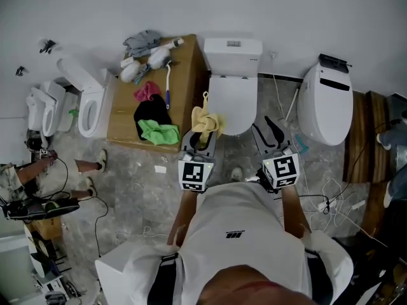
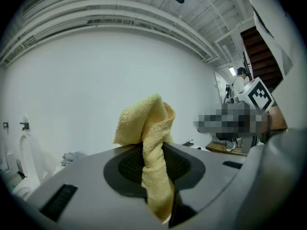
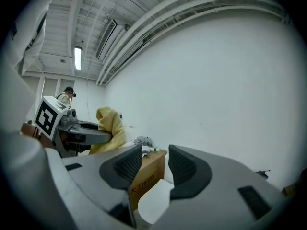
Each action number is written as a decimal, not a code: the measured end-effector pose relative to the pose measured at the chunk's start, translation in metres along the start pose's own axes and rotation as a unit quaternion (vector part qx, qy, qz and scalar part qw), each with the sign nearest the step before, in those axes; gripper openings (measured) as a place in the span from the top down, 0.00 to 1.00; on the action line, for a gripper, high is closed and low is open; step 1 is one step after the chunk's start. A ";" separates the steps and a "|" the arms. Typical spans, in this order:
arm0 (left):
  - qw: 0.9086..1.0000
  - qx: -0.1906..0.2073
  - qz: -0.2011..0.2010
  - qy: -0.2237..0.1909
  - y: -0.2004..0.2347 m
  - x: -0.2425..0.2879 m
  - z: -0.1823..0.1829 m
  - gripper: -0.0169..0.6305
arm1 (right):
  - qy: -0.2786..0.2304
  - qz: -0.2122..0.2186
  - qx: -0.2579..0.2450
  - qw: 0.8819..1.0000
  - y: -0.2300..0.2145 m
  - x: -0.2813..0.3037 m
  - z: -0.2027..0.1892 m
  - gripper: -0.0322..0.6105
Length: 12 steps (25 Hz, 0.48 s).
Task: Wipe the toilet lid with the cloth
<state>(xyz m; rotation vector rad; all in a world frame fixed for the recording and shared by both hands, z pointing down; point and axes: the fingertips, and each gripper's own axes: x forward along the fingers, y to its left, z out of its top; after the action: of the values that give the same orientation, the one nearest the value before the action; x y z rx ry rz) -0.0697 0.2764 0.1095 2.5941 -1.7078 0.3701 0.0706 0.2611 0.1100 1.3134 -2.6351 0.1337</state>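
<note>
**Head view.** My left gripper is clamped on the crumpled yellow terry cloth. The cloth sits at the nine o'clock edge of the closed white toilet lid. My right gripper hangs at the lid's four o'clock, beside the bowl.

To wipe well, I'd bring the bunched end down until it spreads on the lid. Then I'd sweep from nine towards three in overlapping passes, working from twelve to six. I'd press lightly, because a hard drag could pull the cloth out of the pinch. I'd also keep the sweep clear of the brown box-shaped stand just beside the toilet at nine o'clock.

I can't tell from here whether the cloth already touches the lid or hangs just above it. My own torso cuts off the floor at six o'clock.

**Left gripper view.** The fingers are squeezed onto a twisted strand of the cloth. The bulk of it bunches beyond the tips at twelve o'clock and a tail hangs towards six. The gripper body fills the lower frame, so the lid is out of sight. A mosaic patch covers part of three o'clock.

**Right gripper view.** The fingers stand a narrow gap apart and hold nothing. Only the stand's corner and something white show through the gap. I can't make out whether that white is the lid. The cloth shows at nine o'clock.
</note>
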 end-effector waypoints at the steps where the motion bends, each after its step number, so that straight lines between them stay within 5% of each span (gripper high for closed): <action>1: 1.000 0.000 0.000 0.000 -0.001 0.003 0.000 0.81 | 0.000 0.000 0.001 1.000 -0.003 0.001 -0.001 0.66; 12: 1.000 0.006 -0.008 -0.002 0.005 0.036 0.001 0.81 | 0.001 -0.010 0.014 1.000 -0.029 0.022 -0.003 0.66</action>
<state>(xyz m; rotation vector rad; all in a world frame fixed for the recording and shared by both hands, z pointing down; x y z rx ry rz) -0.0605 0.2417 0.1148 2.6175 -1.6899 0.3754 0.0809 0.2268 0.1170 1.3463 -2.6266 0.1689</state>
